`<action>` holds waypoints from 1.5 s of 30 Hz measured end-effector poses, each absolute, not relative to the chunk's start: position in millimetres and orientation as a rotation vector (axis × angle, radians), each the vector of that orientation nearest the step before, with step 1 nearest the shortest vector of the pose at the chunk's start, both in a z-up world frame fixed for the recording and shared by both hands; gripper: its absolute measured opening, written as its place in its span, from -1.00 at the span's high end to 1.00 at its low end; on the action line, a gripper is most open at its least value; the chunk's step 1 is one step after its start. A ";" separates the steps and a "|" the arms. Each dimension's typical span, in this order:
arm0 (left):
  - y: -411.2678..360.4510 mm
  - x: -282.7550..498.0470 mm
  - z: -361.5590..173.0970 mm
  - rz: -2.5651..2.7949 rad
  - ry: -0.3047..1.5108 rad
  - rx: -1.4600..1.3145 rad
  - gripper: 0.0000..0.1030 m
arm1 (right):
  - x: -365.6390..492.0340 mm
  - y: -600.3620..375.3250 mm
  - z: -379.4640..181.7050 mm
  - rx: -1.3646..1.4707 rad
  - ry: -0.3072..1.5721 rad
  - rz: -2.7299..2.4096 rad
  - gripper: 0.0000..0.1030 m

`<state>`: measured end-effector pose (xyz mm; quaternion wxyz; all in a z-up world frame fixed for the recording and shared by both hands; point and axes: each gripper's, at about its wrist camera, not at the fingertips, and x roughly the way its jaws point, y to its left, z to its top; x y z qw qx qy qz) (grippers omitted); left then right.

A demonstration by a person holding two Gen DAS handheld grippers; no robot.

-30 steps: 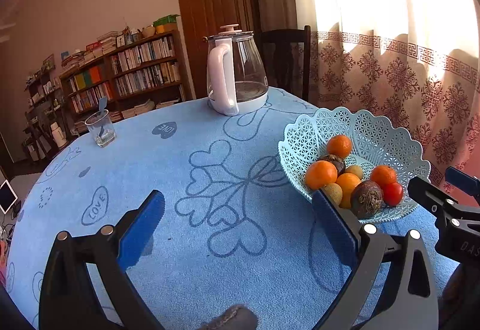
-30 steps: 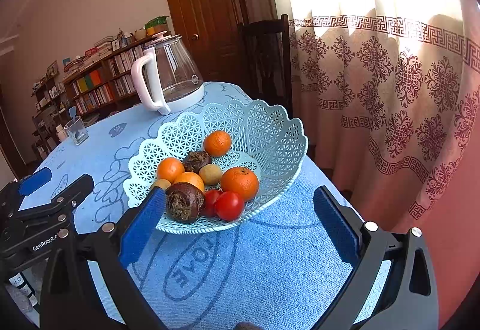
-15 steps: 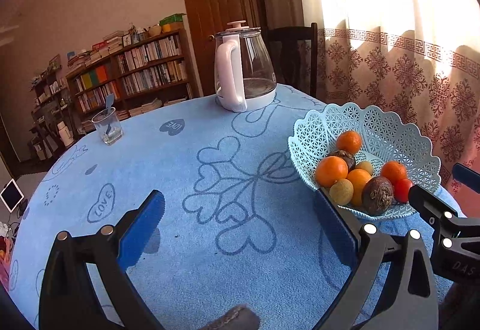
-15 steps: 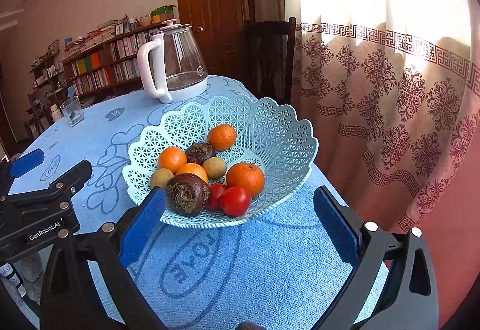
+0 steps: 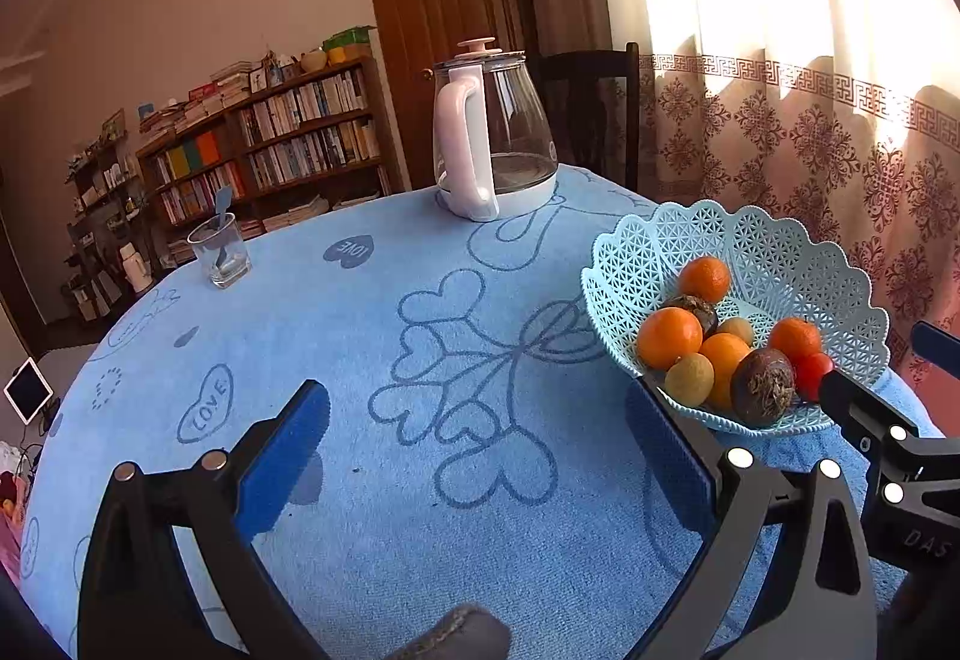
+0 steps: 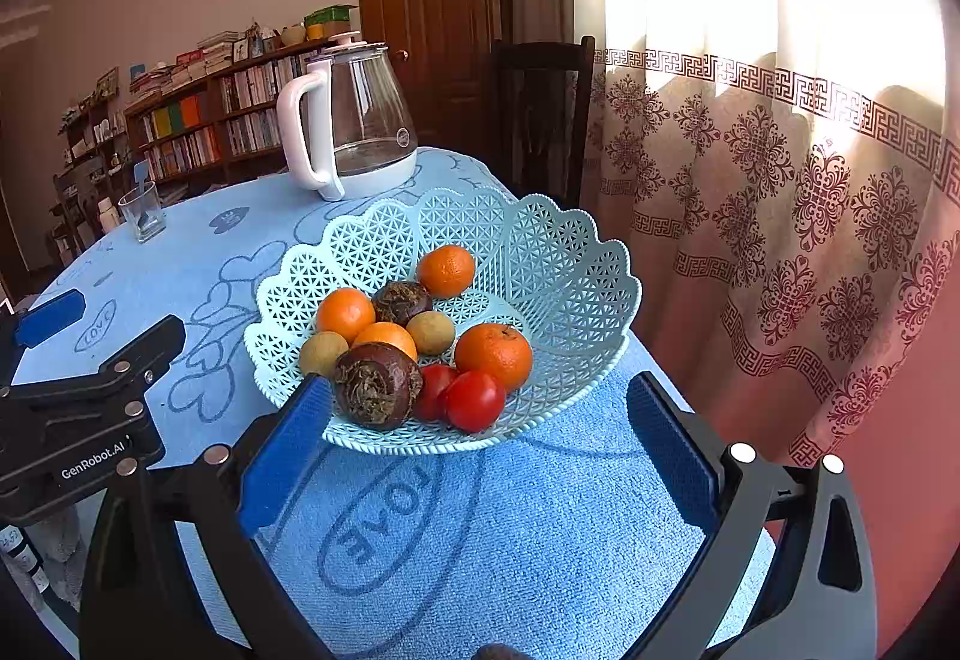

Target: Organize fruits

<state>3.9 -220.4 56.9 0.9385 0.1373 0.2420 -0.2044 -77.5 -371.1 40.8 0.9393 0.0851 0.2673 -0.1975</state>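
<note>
A pale blue lattice basket (image 6: 558, 264) (image 5: 774, 252) stands near the table's right edge. It holds several oranges (image 6: 493, 354), two red tomatoes (image 6: 474, 399), small brownish-green fruits (image 6: 323, 353) and two dark beet-like roots (image 6: 375, 384). My right gripper (image 6: 480, 456) is open and empty, just in front of the basket. My left gripper (image 5: 480, 456) is open and empty over the blue cloth, left of the basket.
A glass kettle with a white handle (image 5: 489, 138) stands at the table's far side. A glass with a spoon (image 5: 219, 252) is at the far left. A dark chair (image 6: 540, 114) and a patterned curtain (image 6: 780, 150) lie behind the table. A bookshelf (image 5: 270, 150) lines the wall.
Both grippers have drawn back and turned slightly, so the basket sits further right in the left view and more central in the right view. Both stay open.
</note>
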 end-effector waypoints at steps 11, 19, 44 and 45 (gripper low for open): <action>-222.4 3.1 55.2 -0.420 0.492 0.296 -0.90 | -76.8 -371.3 40.7 0.168 0.547 -0.407 -0.94; -222.6 2.7 55.2 -0.421 0.490 0.299 -0.90 | -76.9 -371.3 40.8 0.169 0.547 -0.406 -0.94; -220.8 2.8 53.1 -0.403 0.503 0.308 -0.90 | -76.9 -373.1 39.3 0.178 0.552 -0.404 -0.94; -218.8 3.9 52.5 -0.395 0.511 0.307 -0.90 | -76.9 -374.2 38.4 0.182 0.553 -0.404 -0.94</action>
